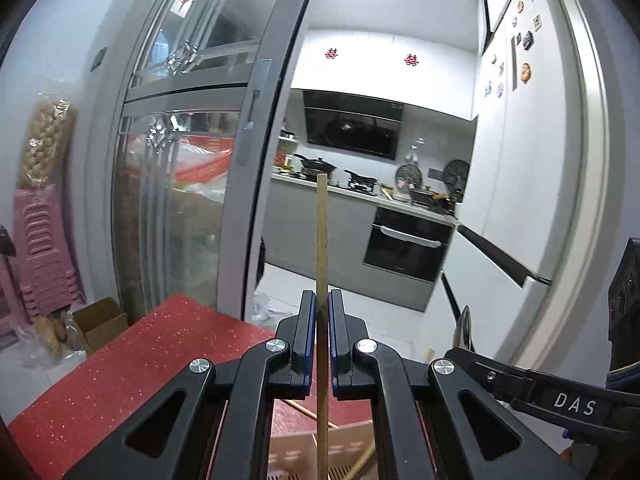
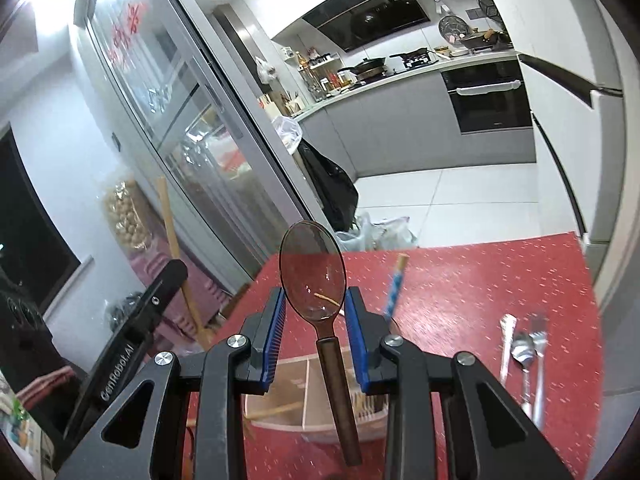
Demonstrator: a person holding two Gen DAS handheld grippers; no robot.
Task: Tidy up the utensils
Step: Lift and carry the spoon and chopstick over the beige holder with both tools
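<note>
My left gripper [image 1: 322,304] is shut on a wooden chopstick [image 1: 321,240] that stands upright above the red table [image 1: 160,344]. My right gripper [image 2: 314,300] grips a translucent brown spoon [image 2: 313,272] by the base of its bowl, bowl up, handle hanging down over a compartmented utensil holder [image 2: 308,392]. The holder also shows low in the left wrist view [image 1: 296,456], with chopsticks in it. A metal spoon [image 2: 523,354], a fork [image 2: 539,344] and a white utensil [image 2: 506,340] lie on the table to the right. A blue-patterned chopstick [image 2: 394,288] leans beyond the right finger.
The red table [image 2: 480,288] stands by a glass sliding door [image 1: 192,160]. Behind it is a kitchen with a counter, an oven [image 1: 404,240] and a white fridge [image 1: 532,160]. Pink stools [image 1: 36,248] and a cardboard box [image 1: 100,322] sit on the floor at left.
</note>
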